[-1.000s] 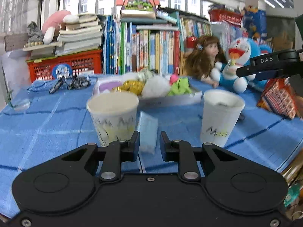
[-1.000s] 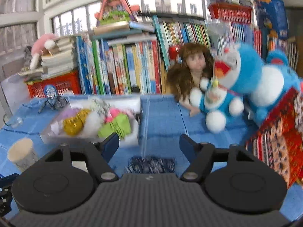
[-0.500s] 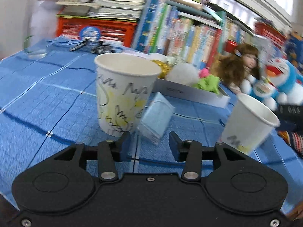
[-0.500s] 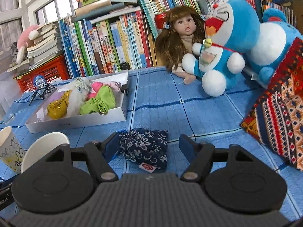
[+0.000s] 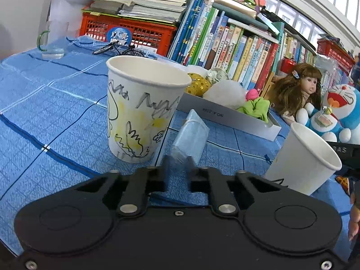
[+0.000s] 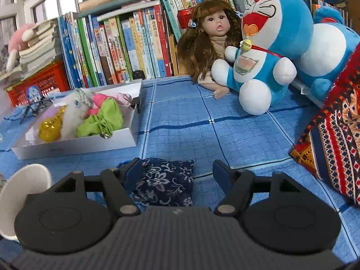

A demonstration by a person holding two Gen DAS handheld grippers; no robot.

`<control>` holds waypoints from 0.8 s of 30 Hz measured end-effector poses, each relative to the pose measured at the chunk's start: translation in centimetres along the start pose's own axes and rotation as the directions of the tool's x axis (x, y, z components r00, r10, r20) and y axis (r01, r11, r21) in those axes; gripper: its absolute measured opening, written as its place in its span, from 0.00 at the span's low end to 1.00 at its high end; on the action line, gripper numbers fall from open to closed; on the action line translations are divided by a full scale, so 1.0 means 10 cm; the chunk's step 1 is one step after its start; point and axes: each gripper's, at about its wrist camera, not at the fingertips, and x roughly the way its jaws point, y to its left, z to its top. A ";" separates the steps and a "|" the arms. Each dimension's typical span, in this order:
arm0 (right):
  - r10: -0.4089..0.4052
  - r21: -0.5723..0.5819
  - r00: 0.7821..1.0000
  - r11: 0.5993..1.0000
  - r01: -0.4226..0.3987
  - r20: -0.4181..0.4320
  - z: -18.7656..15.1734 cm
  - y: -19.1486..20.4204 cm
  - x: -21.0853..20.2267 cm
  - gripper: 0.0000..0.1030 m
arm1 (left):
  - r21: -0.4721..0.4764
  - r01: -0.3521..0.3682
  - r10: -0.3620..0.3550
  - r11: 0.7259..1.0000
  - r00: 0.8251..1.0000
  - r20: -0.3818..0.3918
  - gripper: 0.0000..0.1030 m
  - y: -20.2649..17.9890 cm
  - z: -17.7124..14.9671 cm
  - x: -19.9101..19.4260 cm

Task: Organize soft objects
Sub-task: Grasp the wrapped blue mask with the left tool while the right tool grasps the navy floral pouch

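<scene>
My left gripper (image 5: pixel 177 163) is shut on a light blue soft pack (image 5: pixel 190 136), which leans up between a drawn-on paper cup (image 5: pixel 144 110) and a plain white cup (image 5: pixel 302 157). My right gripper (image 6: pixel 176 172) is open, its fingers either side of a dark blue floral pouch (image 6: pixel 166 181) lying on the blue tablecloth. A white tray (image 6: pixel 74 144) holds several soft items, among them a green one (image 6: pixel 101 120) and a gold one (image 6: pixel 50 126); the tray also shows in the left wrist view (image 5: pixel 227 118).
A doll (image 6: pixel 213 38) and Doraemon plush toys (image 6: pixel 267 51) sit at the back right before a row of books (image 6: pixel 119 47). A patterned cushion (image 6: pixel 335 144) lies at the right. A red crate (image 5: pixel 126 31) and a glass mug (image 5: pixel 52 41) stand at the back left.
My left gripper has closed on the light blue pack. My right gripper has come lower and closer over the floral pouch, still open.
</scene>
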 end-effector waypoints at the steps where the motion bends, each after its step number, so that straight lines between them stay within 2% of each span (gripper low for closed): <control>1: -0.003 -0.004 1.000 1.000 0.003 -0.005 0.00 0.01 0.02 0.71 | 0.006 0.005 -0.005 1.000 1.000 0.000 0.03 0.00 -0.01 -0.01; 2: -0.002 -0.006 1.000 1.000 0.002 -0.015 -0.01 0.01 0.05 0.60 | 0.013 0.010 -0.010 1.000 1.000 -0.002 0.01 0.00 -0.01 -0.02; 4: 0.012 -0.002 0.999 1.000 -0.012 -0.038 -0.03 0.02 0.07 0.48 | 0.027 0.024 -0.024 0.999 1.000 -0.012 0.00 0.01 -0.02 -0.04; 8: 0.035 -0.024 0.999 0.999 -0.036 -0.040 -0.06 0.05 0.00 0.32 | 0.063 0.052 -0.050 0.997 0.998 -0.034 0.00 0.09 -0.04 -0.13; 10: 0.030 -0.045 0.999 0.998 -0.032 -0.041 -0.07 0.07 -0.06 0.29 | 0.091 0.061 -0.058 0.994 0.998 -0.031 0.02 0.11 -0.05 -0.19; 14: 0.020 -0.063 0.999 0.998 -0.023 -0.046 -0.11 0.06 -0.16 0.29 | 0.167 0.029 -0.032 0.985 0.999 0.015 0.13 0.01 -0.05 -0.23; 18: 0.021 -0.061 0.999 0.998 -0.024 -0.046 -0.14 0.02 -0.20 0.29 | 0.265 0.006 -0.031 0.964 0.996 0.087 0.42 -0.19 -0.08 -0.25; 21: 0.028 -0.050 0.998 0.998 -0.031 -0.048 -0.15 -0.02 -0.21 0.30 | 0.362 -0.075 0.014 0.929 0.986 0.168 0.44 -0.37 -0.13 -0.23; 24: 0.032 -0.042 0.998 0.999 -0.034 -0.048 -0.16 -0.03 -0.20 0.30 | 0.390 -0.101 0.037 0.915 0.985 0.168 0.44 -0.48 -0.14 -0.15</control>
